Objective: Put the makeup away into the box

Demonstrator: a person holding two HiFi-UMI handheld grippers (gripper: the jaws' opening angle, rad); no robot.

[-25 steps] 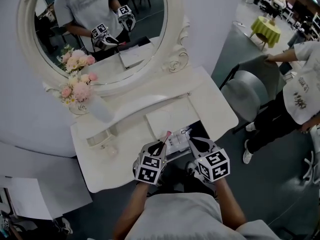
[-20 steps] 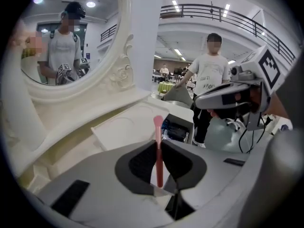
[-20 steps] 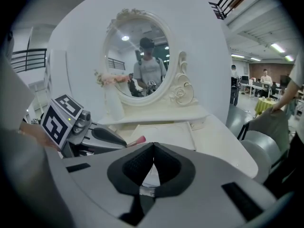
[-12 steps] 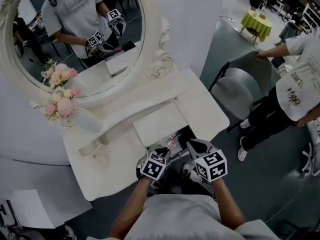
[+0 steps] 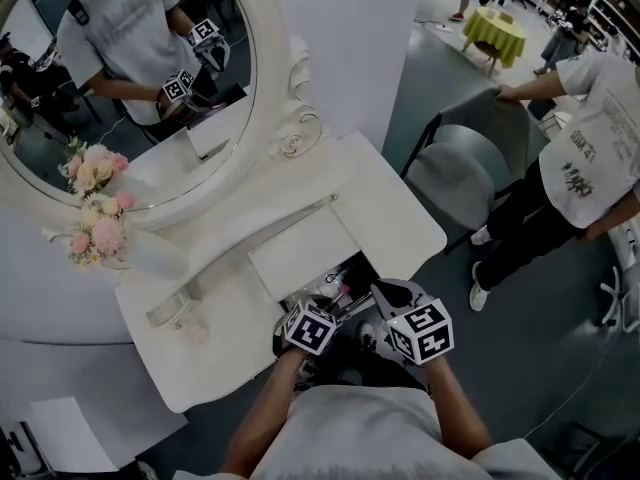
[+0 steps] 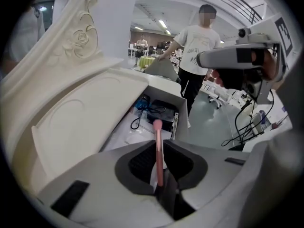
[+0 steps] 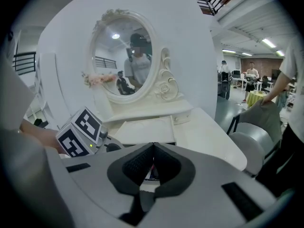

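Note:
A thin pink makeup brush [image 6: 158, 151] stands between the pads of my left gripper [image 6: 159, 146], bristle end pointing away over the open box [image 6: 183, 108] in the dressing table. The jaws have just been opening a little, and the brush still sits gripped at its lower end. From the head view the left gripper [image 5: 335, 305] hangs over the dark box opening [image 5: 345, 268], under the raised white lid [image 5: 300, 250]. The box holds cables and small dark items. My right gripper [image 5: 380, 293] is beside it on the right, shut and empty [image 7: 153, 148].
An oval white mirror [image 5: 130, 78] and a vase of pink flowers [image 5: 95, 218] stand at the back of the table [image 5: 390, 208]. A grey chair [image 5: 465, 173] is to the right, with a person [image 5: 590, 158] leaning on it. A small clear holder [image 5: 175, 313] sits at the left.
My left gripper has sunk toward the open box and tipped further down, carrying the brush. The right gripper has shifted slightly. The head view has swung, so the table sits further left.

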